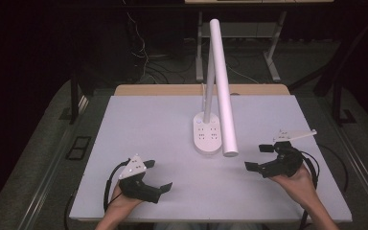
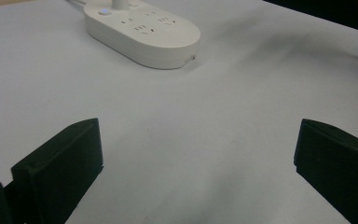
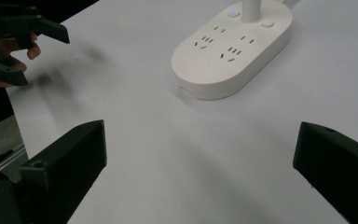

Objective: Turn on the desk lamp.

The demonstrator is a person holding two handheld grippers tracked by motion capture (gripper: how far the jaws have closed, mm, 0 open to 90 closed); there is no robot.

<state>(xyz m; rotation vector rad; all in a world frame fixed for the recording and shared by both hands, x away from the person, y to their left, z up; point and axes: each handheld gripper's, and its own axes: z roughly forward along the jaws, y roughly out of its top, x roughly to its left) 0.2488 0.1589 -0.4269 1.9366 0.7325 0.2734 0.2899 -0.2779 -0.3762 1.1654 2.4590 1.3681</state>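
while both hands rest low on desk (image 1: pixel 139 115), left tool (image 1: pixel 160 176) and right tool (image 1: pixel 258 157) gape empty, flanking lamp's socket base (image 1: pixel 207 134), seemingly ready.

The high view looks forward and down on the whole bench (image 1: pixel 172 120) from the person's side. Each gripper view sits low and close over the bench, facing inward between its own jaws. All three views share the white power strip (image 1: pixel 207 134) at mid-bench.
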